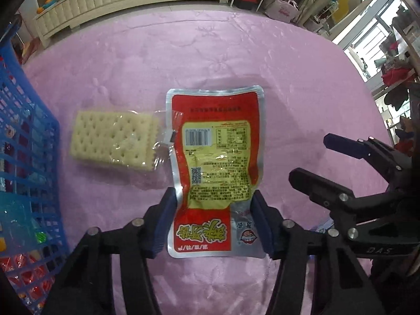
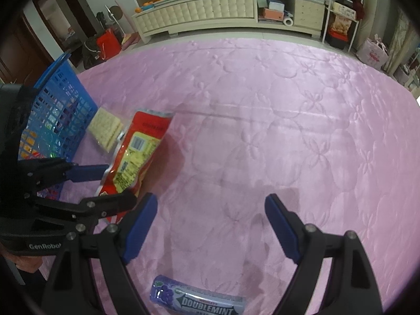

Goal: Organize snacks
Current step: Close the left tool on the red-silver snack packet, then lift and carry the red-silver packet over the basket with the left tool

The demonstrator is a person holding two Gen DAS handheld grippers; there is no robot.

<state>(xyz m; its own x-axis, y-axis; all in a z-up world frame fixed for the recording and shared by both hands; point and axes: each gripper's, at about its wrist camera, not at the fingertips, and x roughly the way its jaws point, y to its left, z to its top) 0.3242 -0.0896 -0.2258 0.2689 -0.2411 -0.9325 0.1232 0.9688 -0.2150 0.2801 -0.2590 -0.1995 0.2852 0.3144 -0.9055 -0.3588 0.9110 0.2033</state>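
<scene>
1. Two grippers hang over a pink quilted bed cover [image 2: 262, 120], both pointing steeply down at it.
2. The left gripper [image 1: 212, 218] has its jaws partly closed, one blue pad on each long edge of the red and yellow snack pouch [image 1: 215, 157]. Both pads touch the pouch's silver edges near its lower end, so the pouch is gripped.
3. In the right wrist view the pouch slants upward from the jaws, its far end raised off the cover.
4. A clear-wrapped pack of crackers [image 1: 113, 141] lies flat on the cover just left of the pouch, its wrapper end touching the pouch's edge.
5. The blue plastic basket [image 1: 29, 141] stands at the left edge of the cover, near the crackers, with wrapped snacks already inside.
6. The right gripper [image 2: 211, 225] has its jaws wide apart with nothing between them, only bare cover.
7. A Doublemint gum pack [image 2: 197, 299] with a grape picture lies on the cover below the right jaws, at the near edge of the right wrist view, apart from both pads.
</scene>
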